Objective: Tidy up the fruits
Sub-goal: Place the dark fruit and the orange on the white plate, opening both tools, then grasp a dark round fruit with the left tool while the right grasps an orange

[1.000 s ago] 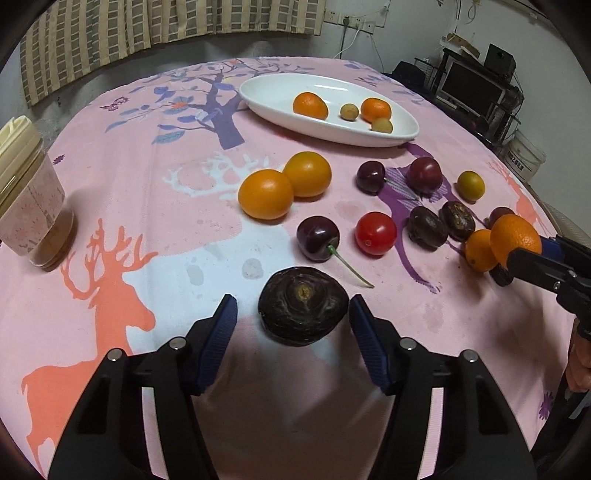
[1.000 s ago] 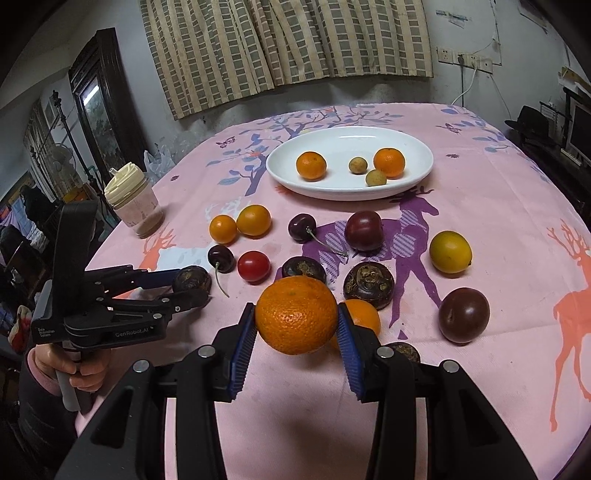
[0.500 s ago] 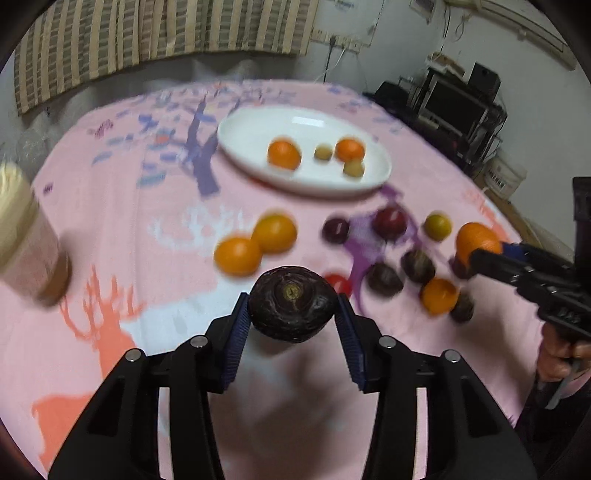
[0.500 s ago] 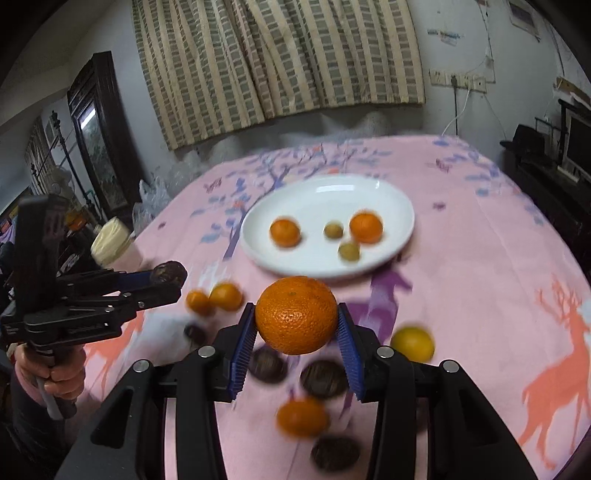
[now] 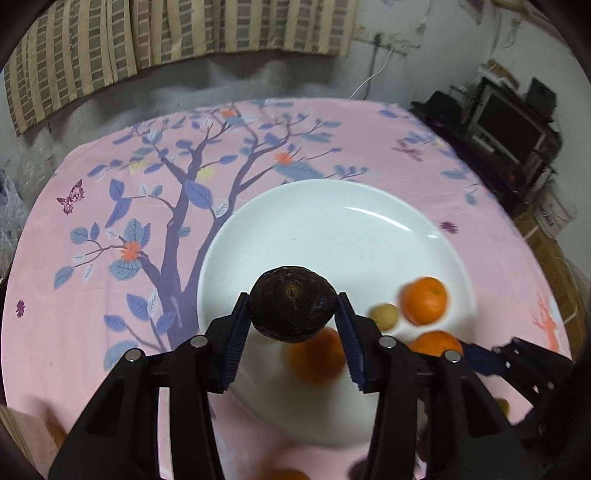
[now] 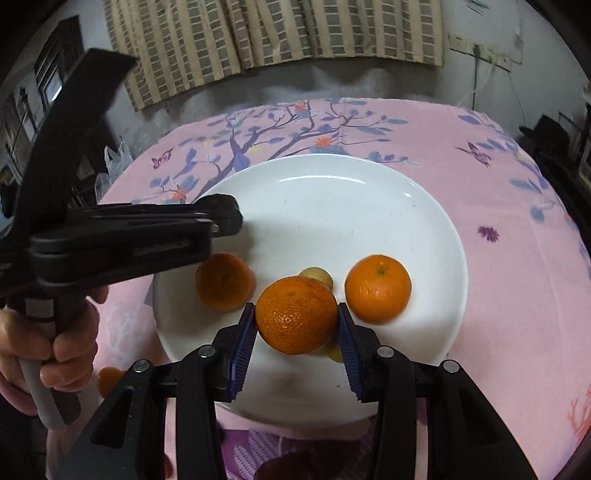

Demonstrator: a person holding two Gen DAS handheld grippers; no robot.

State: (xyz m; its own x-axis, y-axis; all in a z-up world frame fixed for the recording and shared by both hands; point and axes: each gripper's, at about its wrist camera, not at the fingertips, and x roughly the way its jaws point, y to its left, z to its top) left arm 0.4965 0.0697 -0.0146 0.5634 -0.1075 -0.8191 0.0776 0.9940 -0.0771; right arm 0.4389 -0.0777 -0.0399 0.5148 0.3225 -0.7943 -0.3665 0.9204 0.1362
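Note:
My left gripper is shut on a dark brown-purple round fruit and holds it above the near left part of the white plate. My right gripper is shut on an orange above the plate's near side. Two oranges and small yellow-green fruits lie on the plate. The left gripper shows at the left of the right wrist view, over the plate's left rim.
The plate sits on a pink tablecloth with a tree print. Striped curtains hang behind the table. A monitor and boxes stand at the far right. An orange fruit lies on the cloth near the hand.
Both grippers have lifted their fruits off the cloth and carried them forward over the white plate. The left gripper closed on the dark fruit.

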